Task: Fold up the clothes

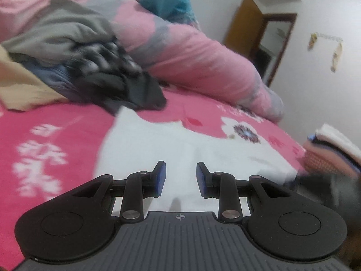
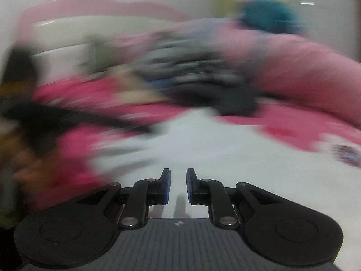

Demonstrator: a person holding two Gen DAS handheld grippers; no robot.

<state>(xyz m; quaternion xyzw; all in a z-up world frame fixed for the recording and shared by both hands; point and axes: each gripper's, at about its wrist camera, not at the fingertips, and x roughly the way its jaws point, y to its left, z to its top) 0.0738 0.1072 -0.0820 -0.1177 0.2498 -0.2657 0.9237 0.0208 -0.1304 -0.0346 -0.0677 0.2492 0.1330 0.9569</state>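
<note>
The white garment [image 1: 176, 149] lies spread flat on the bed [image 1: 56, 122], near its front edge. It looks light, limp and easily creased, so take it by a hem corner. Left tongs [image 1: 181, 178] and right tongs [image 2: 178, 185] hover narrow and empty.

A plain white cloth garment [image 1: 180, 149] lies on a hot-pink bed sheet [image 1: 56, 122] printed with white flowers, one bloom showing a dark purple centre [image 1: 244, 132]. Behind it the heap of clothes [image 1: 74, 67] mixes grey, beige, blue, dark charcoal and a black-and-white check, against a pale pink quilt with grey patches [image 1: 191, 56] topped by a teal bundle [image 1: 171, 2]. The black grippers carry blue pads [image 1: 161, 178], and the door [image 1: 246, 27] is brown
</note>
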